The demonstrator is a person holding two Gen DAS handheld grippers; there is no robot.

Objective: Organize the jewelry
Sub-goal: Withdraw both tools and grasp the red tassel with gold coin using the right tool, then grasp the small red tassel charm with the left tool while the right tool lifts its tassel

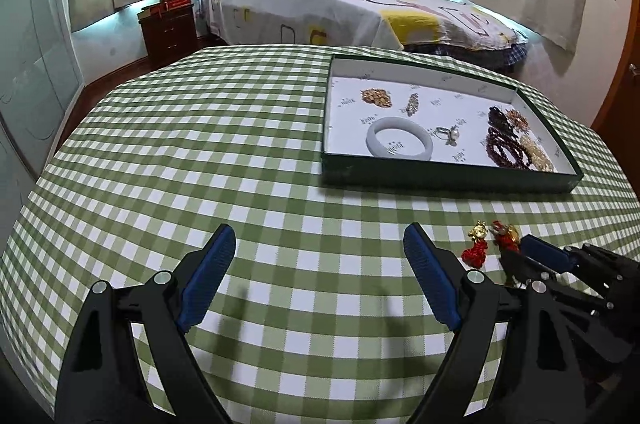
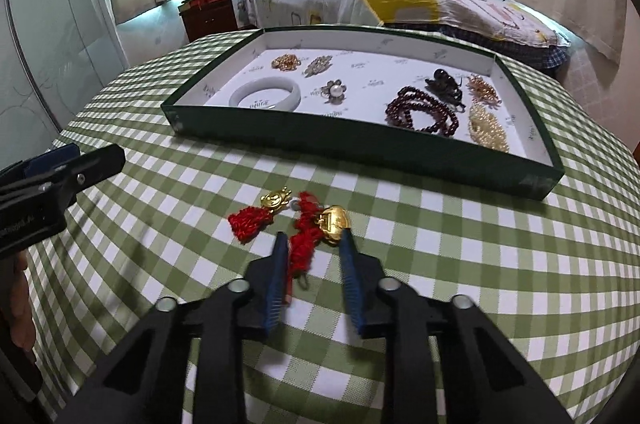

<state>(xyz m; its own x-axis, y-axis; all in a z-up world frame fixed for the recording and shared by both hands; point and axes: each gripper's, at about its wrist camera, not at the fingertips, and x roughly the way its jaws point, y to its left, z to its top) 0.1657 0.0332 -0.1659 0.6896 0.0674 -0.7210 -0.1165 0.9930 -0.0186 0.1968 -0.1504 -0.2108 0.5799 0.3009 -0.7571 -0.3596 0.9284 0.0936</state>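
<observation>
Two gold charms with red tassels lie on the checked cloth: a heart-shaped one (image 2: 334, 220) and a smaller round one (image 2: 274, 201), both also in the left wrist view (image 1: 506, 234) (image 1: 478, 232). My right gripper (image 2: 314, 238) is partly open, its fingers either side of the heart charm's red tassel (image 2: 302, 244), low over the cloth. My left gripper (image 1: 320, 236) is wide open and empty, left of the charms. A green tray (image 2: 360, 140) holds a white bangle (image 2: 266, 95), a pearl brooch (image 2: 334, 91), dark red beads (image 2: 420, 110) and gold pieces.
The tray (image 1: 440, 176) stands at the far right of the round table. A bed (image 1: 340, 8) and a wooden nightstand (image 1: 168, 24) stand behind the table. The left gripper's finger (image 2: 64, 168) shows at the left of the right wrist view.
</observation>
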